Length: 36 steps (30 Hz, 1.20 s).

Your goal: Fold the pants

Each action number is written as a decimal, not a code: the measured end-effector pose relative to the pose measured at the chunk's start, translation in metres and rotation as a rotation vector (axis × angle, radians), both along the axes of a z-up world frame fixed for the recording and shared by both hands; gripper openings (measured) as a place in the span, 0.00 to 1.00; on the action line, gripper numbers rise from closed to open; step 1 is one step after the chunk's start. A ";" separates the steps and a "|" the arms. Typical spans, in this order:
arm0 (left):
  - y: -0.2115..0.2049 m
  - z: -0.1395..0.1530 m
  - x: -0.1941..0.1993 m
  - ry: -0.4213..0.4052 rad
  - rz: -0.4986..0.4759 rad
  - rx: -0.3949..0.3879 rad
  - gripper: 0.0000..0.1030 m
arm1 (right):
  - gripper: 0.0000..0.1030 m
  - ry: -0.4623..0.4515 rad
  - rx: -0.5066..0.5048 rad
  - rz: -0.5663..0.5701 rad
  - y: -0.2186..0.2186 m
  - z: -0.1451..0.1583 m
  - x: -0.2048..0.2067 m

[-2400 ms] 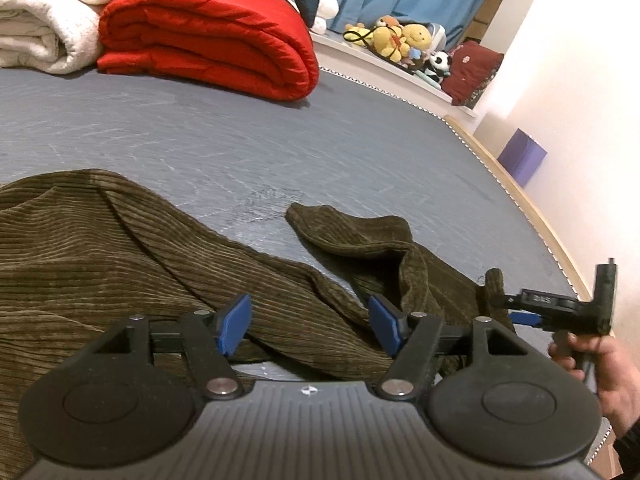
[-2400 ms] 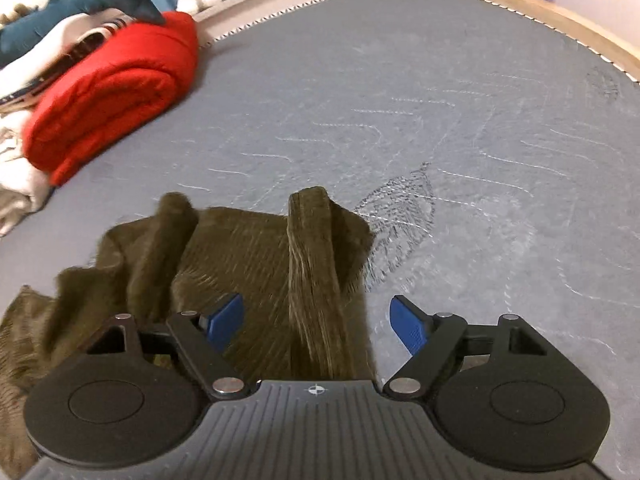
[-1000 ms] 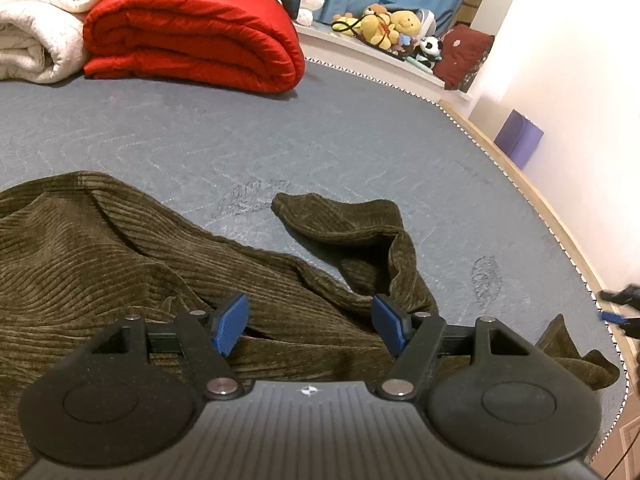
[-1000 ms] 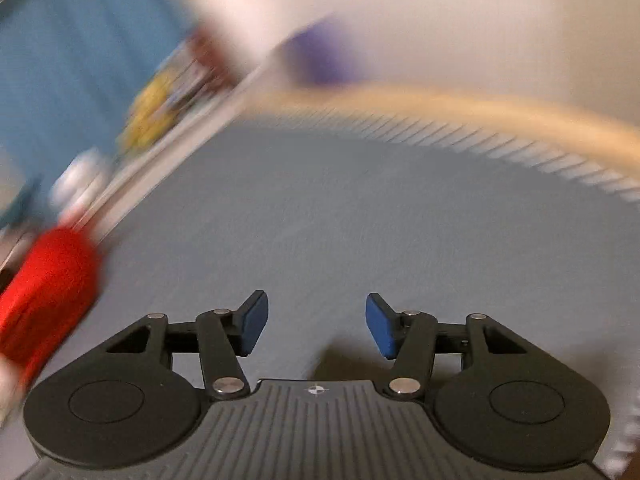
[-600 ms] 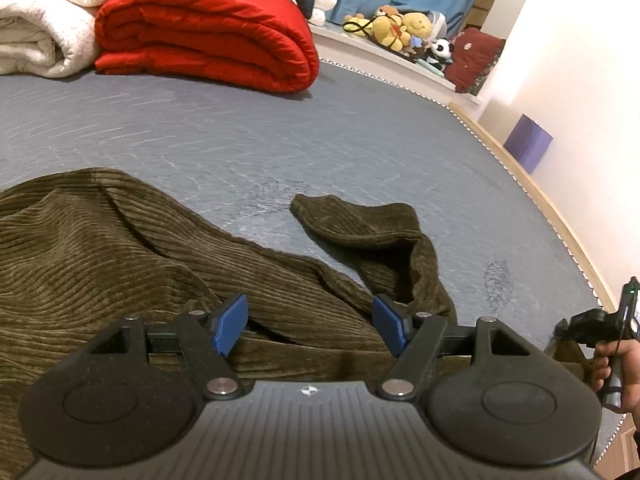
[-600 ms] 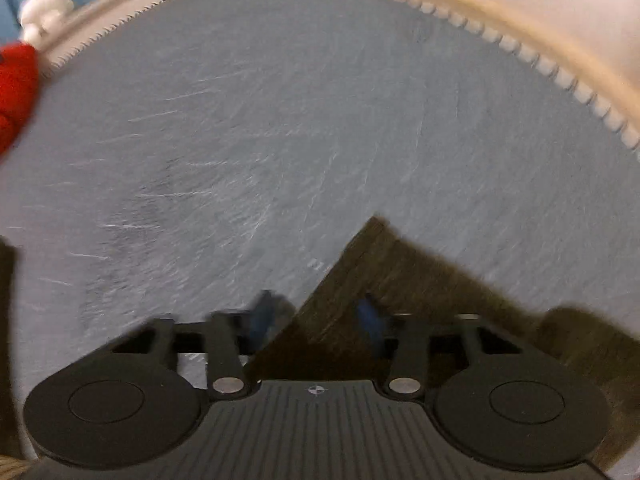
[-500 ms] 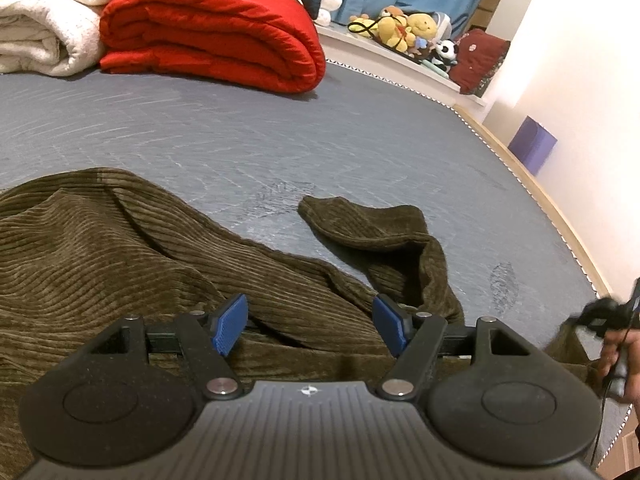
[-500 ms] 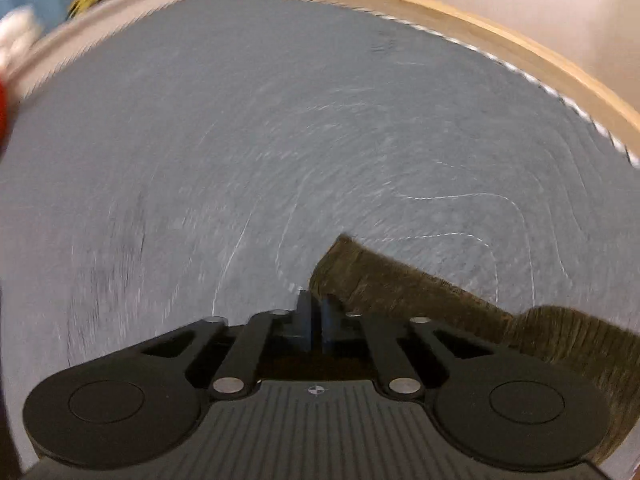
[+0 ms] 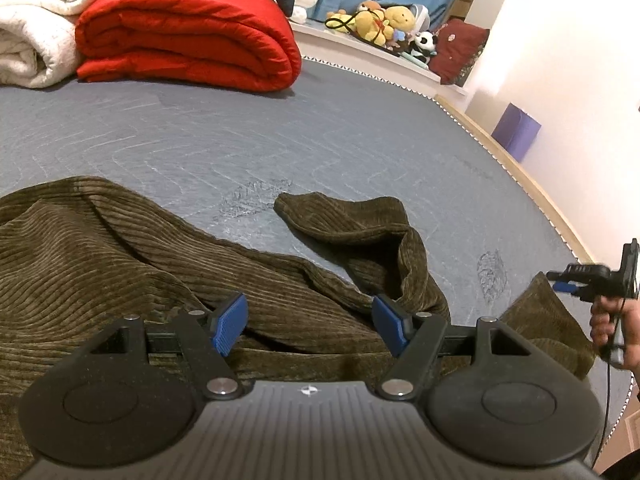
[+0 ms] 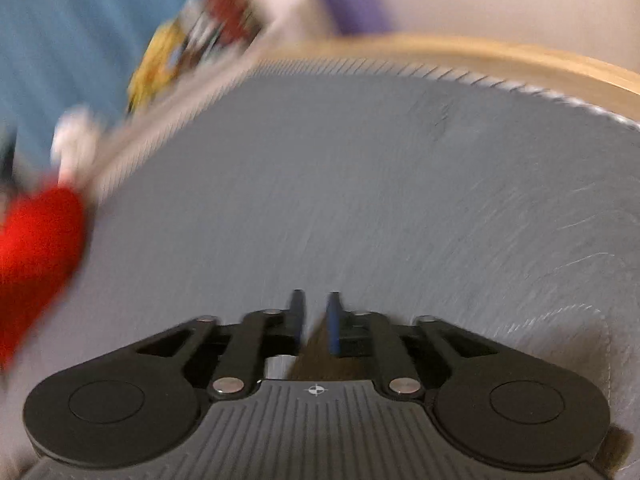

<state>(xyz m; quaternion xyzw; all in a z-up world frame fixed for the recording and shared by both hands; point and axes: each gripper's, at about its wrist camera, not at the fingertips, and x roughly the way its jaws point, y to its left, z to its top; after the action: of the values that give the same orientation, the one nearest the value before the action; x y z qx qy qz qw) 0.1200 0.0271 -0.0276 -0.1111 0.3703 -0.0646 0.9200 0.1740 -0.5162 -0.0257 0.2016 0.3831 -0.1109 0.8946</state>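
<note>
Dark olive corduroy pants (image 9: 120,264) lie crumpled on the grey-blue bed cover (image 9: 320,140). One leg end (image 9: 352,220) curls up in the middle; another leg end (image 9: 540,320) lies near the bed's right edge. My left gripper (image 9: 310,326) hovers open over the pants with nothing pinched. A hand (image 9: 612,332) holds my right gripper (image 9: 558,282) just above that right leg end. In the blurred right wrist view the right gripper (image 10: 316,320) has its jaws narrowly apart and opening, with a corner of the pants (image 10: 316,350) low between them.
A folded red quilt (image 9: 192,36) and a white blanket (image 9: 36,20) are stacked at the far left of the bed. Plush toys (image 9: 384,20) line a ledge behind. The wooden bed edge (image 9: 536,196) runs along the right, by a purple box (image 9: 516,132).
The right gripper was shut on the leg corner half a second ago; now its jaws have parted, and its view has swung and blurred. The left gripper has stayed put.
</note>
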 end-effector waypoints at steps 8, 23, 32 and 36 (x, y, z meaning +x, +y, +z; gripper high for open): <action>-0.012 -0.006 0.001 0.007 -0.014 0.021 0.73 | 0.61 0.106 -0.117 0.204 0.077 -0.021 0.008; -0.005 0.000 0.006 -0.007 -0.002 0.002 0.74 | 0.08 -0.180 -0.246 -0.118 0.093 0.003 0.004; -0.019 -0.003 -0.002 -0.007 -0.074 0.011 0.73 | 0.33 -0.024 -0.193 -0.058 0.083 -0.023 0.017; -0.033 -0.001 -0.012 -0.024 -0.173 0.006 0.59 | 0.53 -0.058 -0.235 -0.082 0.070 0.002 -0.007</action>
<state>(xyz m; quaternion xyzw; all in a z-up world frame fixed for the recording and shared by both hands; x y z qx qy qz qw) 0.1085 -0.0055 -0.0290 -0.0750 0.3674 -0.1442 0.9157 0.1666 -0.4459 -0.0234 0.1141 0.3328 -0.1853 0.9175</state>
